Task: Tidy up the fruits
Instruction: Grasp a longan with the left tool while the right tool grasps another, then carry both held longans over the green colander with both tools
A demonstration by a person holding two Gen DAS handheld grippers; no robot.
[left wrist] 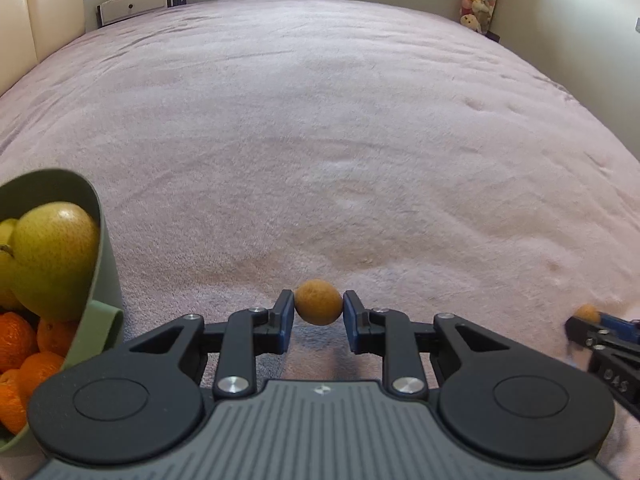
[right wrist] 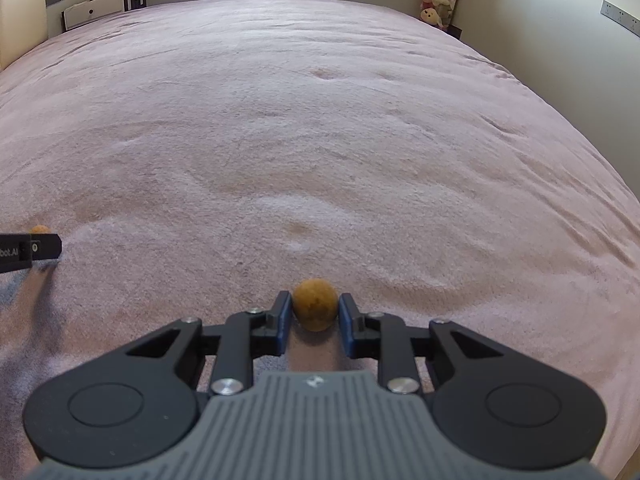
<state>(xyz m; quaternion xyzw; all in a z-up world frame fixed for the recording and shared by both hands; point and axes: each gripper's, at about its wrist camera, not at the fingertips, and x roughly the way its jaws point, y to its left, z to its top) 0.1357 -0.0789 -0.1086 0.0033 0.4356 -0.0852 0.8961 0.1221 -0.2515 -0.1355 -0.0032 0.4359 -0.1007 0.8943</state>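
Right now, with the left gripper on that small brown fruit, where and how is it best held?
Across its widest middle, as the left gripper has it: blue pads pressing opposite sides of the small brown fruit. It is round with no stem or handle, so come from above and behind, angled down toward the pink blanket.
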